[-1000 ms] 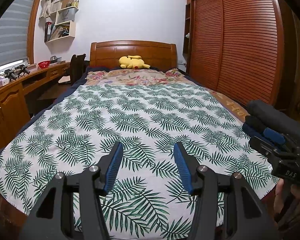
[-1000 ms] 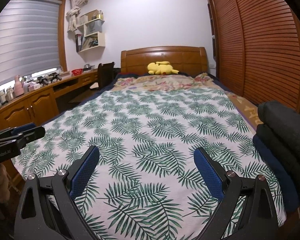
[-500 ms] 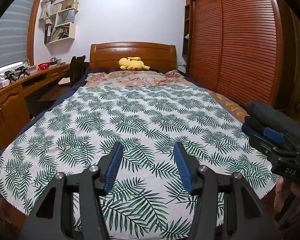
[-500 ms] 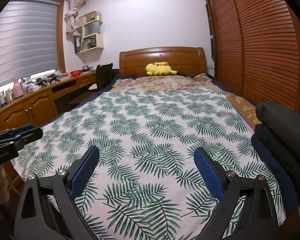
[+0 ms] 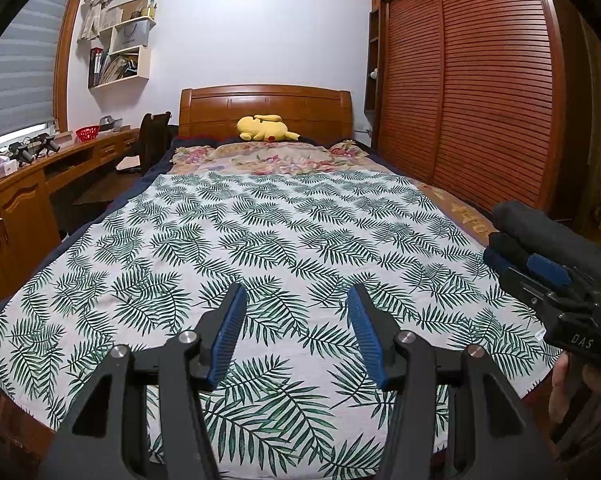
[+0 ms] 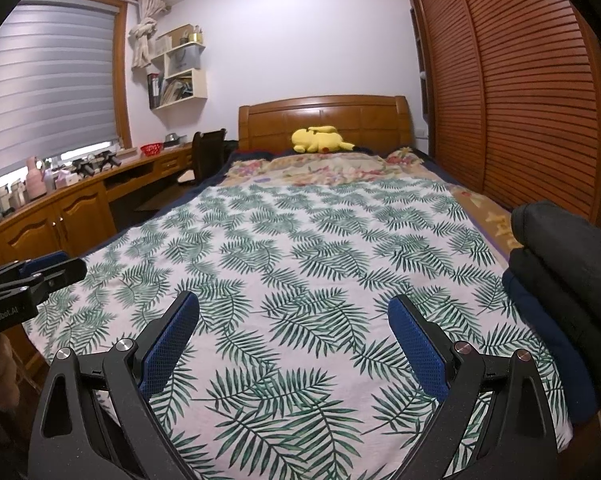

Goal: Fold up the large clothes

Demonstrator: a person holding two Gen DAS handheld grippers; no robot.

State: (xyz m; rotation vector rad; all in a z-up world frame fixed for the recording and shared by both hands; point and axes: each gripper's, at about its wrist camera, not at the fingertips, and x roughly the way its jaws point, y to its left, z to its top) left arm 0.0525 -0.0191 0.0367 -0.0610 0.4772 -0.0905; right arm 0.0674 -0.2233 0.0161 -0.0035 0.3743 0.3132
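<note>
At the lower centre of both views, nothing has changed: the left gripper (image 5: 296,320) and right gripper (image 6: 293,334) stay released and empty; the stack of folded dark clothes (image 6: 560,280) is seen at right, so folding seems finished

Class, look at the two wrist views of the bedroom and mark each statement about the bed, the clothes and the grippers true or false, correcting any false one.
1. Both the left gripper and the right gripper have their jaws open and empty. True.
2. The stack of dark folded clothes sits at the bed's left edge. False: it sits at the right edge.
3. A yellow plush toy lies by the headboard. True.
4. The palm-leaf sheet is crumpled in a heap. False: it lies spread flat.
</note>
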